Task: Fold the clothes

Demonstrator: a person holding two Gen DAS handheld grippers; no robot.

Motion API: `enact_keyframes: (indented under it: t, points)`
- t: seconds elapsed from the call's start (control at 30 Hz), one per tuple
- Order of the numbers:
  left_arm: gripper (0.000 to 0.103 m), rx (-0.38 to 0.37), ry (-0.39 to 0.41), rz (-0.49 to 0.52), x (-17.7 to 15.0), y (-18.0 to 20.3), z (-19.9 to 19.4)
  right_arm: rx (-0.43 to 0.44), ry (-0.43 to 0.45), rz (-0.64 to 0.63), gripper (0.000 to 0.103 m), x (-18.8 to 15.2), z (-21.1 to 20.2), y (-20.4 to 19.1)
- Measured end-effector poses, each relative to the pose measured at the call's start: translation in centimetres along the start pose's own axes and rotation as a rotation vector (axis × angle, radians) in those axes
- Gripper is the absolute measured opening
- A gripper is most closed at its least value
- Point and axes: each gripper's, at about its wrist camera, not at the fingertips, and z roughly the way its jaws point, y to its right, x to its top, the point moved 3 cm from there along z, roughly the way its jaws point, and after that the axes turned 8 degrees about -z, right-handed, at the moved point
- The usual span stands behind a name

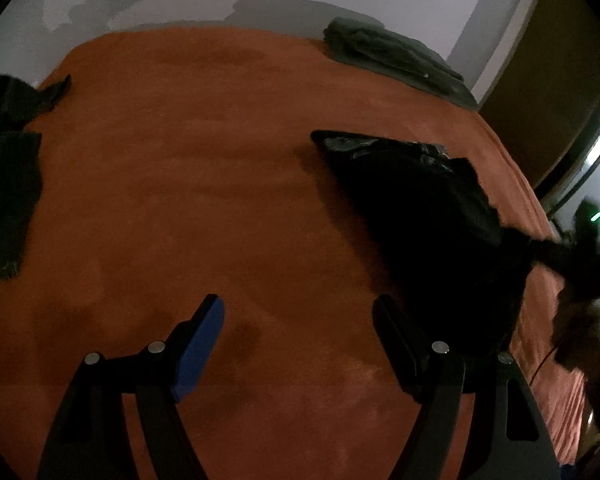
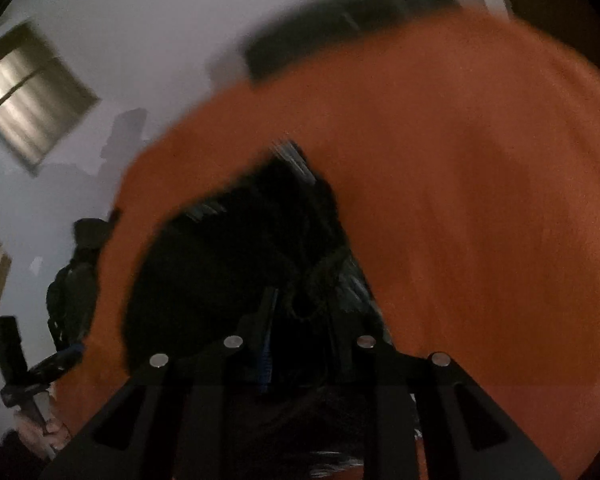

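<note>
A black garment (image 1: 420, 220) lies on the orange bedspread (image 1: 180, 160), right of centre in the left wrist view. One corner of it is drawn out into a thin tail toward the right edge. My left gripper (image 1: 300, 312) hovers open over bare bedspread, its right finger (image 1: 396, 336) at the garment's near edge and nothing between the fingers. In the blurred right wrist view, my right gripper (image 2: 300, 312) is shut on a bunched fold of the black garment (image 2: 228, 260), which spreads out ahead of it.
A folded green garment (image 1: 392, 56) rests at the bed's far edge by the white wall. Dark clothes (image 1: 8, 184) lie at the left edge. A hand (image 2: 44, 428) shows at the right wrist view's lower left. A window (image 2: 32, 92) is on the wall.
</note>
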Motion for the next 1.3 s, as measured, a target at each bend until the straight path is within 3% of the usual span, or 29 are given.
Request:
enact_keyframes:
  t: [0.03,0.07,0.1,0.23,0.3,0.4,0.5,0.7,0.9,0.93,0.97,1.03,1.13,1.3]
  points:
    - [0.078,-0.008,-0.005,0.002,0.1,0.2,0.1,0.009,-0.02,0.029,0.028,-0.2,0.3,0.6]
    - [0.078,-0.013,-0.01,0.009,0.3,0.5,0.2,-0.009,-0.007,0.051,0.043,-0.1,-0.4,1.0]
    - [0.078,-0.013,-0.017,0.018,0.8,1.0,0.4,-0.027,0.006,0.072,0.048,0.1,-1.1,1.3]
    - [0.078,-0.051,-0.005,0.071,3.4,4.4,0.9,-0.099,0.177,-0.082,0.056,1.0,-6.3,-0.5]
    - [0.078,-0.084,0.018,0.131,4.8,7.0,1.4,-0.053,0.207,-0.159,0.056,0.8,-8.0,-2.7]
    - [0.078,-0.069,0.016,0.224,6.3,9.9,3.3,0.089,0.171,-0.245,0.056,-1.2,-8.0,-7.4]
    - [0.078,-0.051,-0.007,0.274,8.3,11.2,5.9,0.18,0.078,-0.385,0.056,-4.1,-6.0,-12.9]
    - [0.078,0.014,-0.06,0.174,10.3,8.0,9.1,0.096,-0.079,-0.77,0.052,-10.0,-3.4,-20.3]
    - [0.075,-0.075,-0.137,0.028,9.4,4.3,10.0,-0.038,-0.122,-0.918,0.052,-13.1,-2.9,-19.4]
    - [0.064,-0.11,-0.171,0.009,9.3,4.1,10.5,-0.052,-0.13,-0.941,0.052,-13.4,-2.7,-19.2]
    - [0.039,-0.146,-0.204,-0.009,9.2,4.0,11.1,-0.067,-0.138,-0.964,0.042,-13.8,-2.4,-19.1]
    - [0.018,-0.212,-0.275,-0.043,9.0,4.1,12.2,-0.075,-0.135,-1.015,0.024,-14.2,-2.2,-19.1]
    - [0.008,-0.218,-0.277,-0.03,8.6,4.6,12.7,-0.098,-0.108,-1.071,0.0,-14.3,-2.4,-18.6]
    - [0.005,-0.229,-0.259,-0.089,8.8,3.9,12.8,-0.11,-0.11,-1.14,0.0,-16.3,-3.9,-18.3]
